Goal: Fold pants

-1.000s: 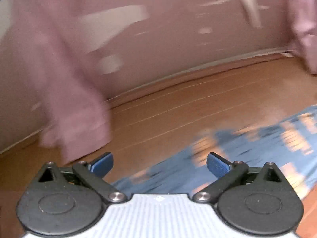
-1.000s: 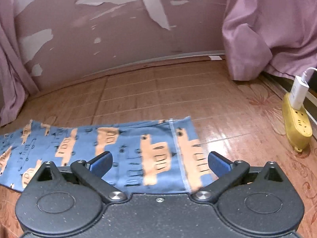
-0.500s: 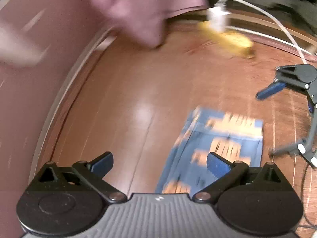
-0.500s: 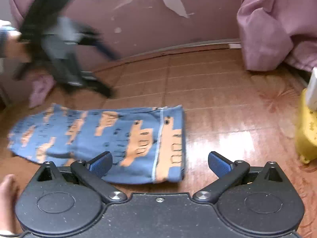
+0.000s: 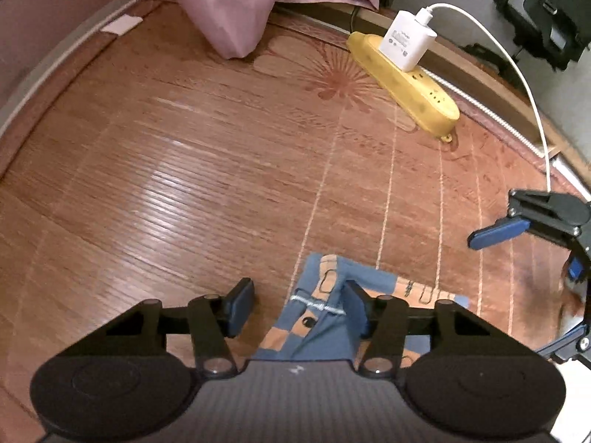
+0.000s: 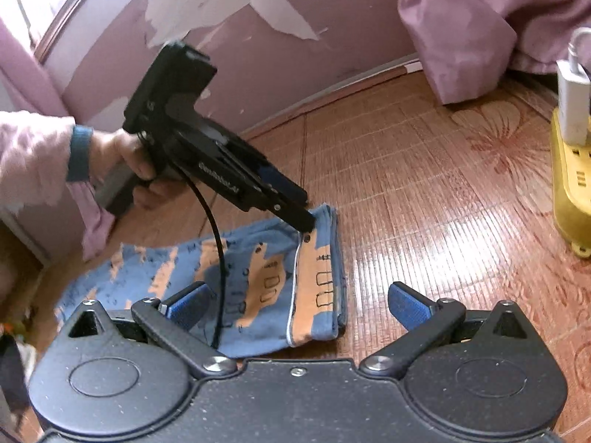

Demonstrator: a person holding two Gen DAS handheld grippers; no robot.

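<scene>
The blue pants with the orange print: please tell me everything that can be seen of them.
The pants are soft blue cloth printed with orange vehicle shapes outlined in black, with a pale stitched seam near one end. They lie flat, already doubled, on the reddish woven floor mat. The left gripper reaches down at their far corner, its fingers open around the cloth edge. The right gripper hovers open over the near edge.

A pair of small blue cotton pants printed with orange vehicles lies flat on the reddish woven floor mat, folded lengthwise. Its cuff end, edged by a white stitch line, lies towards the mat's middle; the rest runs left.
</scene>
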